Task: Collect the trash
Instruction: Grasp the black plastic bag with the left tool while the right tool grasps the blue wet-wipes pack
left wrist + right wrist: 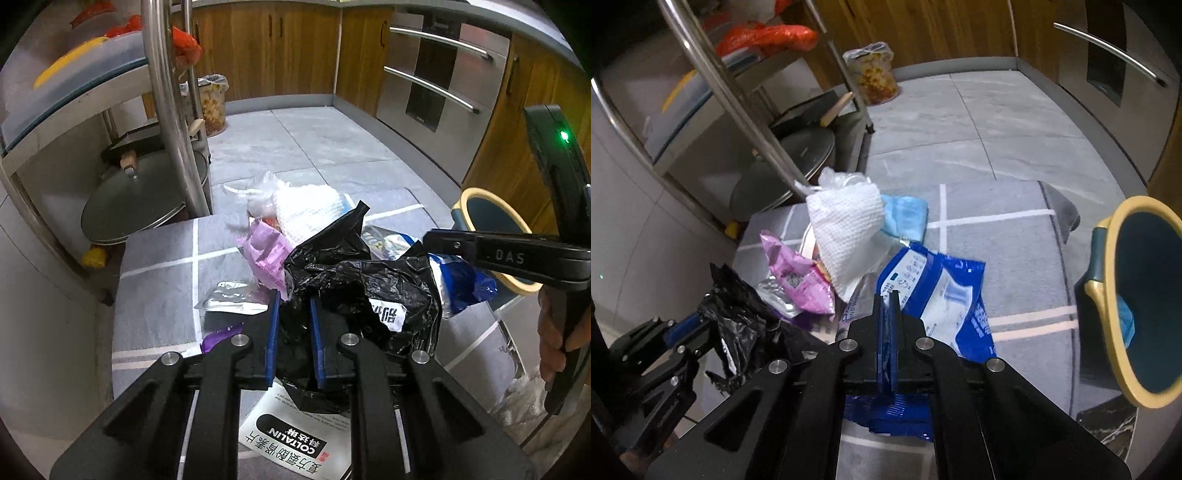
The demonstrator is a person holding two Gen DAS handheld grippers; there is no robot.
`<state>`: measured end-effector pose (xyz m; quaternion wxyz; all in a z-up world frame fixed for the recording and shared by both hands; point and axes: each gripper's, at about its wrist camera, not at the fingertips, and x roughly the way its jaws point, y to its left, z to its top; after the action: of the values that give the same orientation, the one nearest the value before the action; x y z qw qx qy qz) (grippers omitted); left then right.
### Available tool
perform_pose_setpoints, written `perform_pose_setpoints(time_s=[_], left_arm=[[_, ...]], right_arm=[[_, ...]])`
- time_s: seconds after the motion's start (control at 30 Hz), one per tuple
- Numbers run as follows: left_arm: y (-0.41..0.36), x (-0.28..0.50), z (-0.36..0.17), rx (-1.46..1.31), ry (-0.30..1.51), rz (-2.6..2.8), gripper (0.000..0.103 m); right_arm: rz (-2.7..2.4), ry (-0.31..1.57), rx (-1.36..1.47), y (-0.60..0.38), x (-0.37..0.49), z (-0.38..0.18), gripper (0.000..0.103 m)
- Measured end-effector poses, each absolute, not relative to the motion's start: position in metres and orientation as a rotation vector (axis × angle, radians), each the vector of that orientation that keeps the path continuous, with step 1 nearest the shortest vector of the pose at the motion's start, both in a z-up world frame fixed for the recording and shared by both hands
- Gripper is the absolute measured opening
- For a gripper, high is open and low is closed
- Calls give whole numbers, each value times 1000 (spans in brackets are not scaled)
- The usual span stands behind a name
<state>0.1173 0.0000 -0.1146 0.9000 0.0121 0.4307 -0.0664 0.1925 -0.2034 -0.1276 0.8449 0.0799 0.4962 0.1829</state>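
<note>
Trash lies on a grey rug [162, 266]. My left gripper [293, 295] is shut on a crumpled black plastic bag [354, 273], which also shows in the right wrist view [738, 317]. My right gripper [886, 295] is shut on a blue and white wipes packet [942, 291], seen from the left wrist too [458, 280]. A pink wrapper [798, 280], a white paper towel [846, 229], a light blue mask [905, 214] and a silver foil wrapper [232, 301] lie beyond. A teal bin with a yellow rim [1145, 302] stands at the right.
A white Coltalin leaflet [295, 439] lies under my left gripper. A steel rack [162, 92] with pot lids [140, 199] stands at the left. Wooden cabinets [266, 48] and a steel oven front [436, 74] line the back. A lined bin [212, 103] stands far off.
</note>
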Motion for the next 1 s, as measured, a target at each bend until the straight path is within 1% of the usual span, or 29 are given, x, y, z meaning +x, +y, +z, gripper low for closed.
perform_pose_setpoints(time_s=[0.17,0.43,0.53,0.6,0.63,0.67,0.73,0.77,0.83,0.93,1.0], left_arm=[[1,117,-113,15,890,-138,15],[-8,120,-116,40,900,-160,15],[-10,121,-116,41,896,-168,15],[-8,121,-116,38,896,-165,15],[-6,122,-117,32,897,-162,15],[-5,122,-117,24,898,-156,15],[0,123,-118,8,899,-149,15],[1,123,-118,3,899,-146,15],[5,123,-118,-5,901,-137,15],[6,123,-120,-8,908,-132,15],[6,124,-120,-5,909,-134,15]], right_arm=[[350,1057,158,-215,189,-129,3],[265,1212,71,-224,197,-172,4],[259,1238,43,-220,197,-178,4],[272,1234,42,-217,197,-177,13],[272,1230,34,-216,197,-177,27],[270,1231,19,-214,196,-178,36],[271,1246,-11,-207,196,-183,42],[265,1249,-42,-202,196,-186,47],[251,1252,-94,-195,195,-192,53],[230,1259,-168,-190,196,-203,53],[222,1260,-212,-186,195,-207,50]])
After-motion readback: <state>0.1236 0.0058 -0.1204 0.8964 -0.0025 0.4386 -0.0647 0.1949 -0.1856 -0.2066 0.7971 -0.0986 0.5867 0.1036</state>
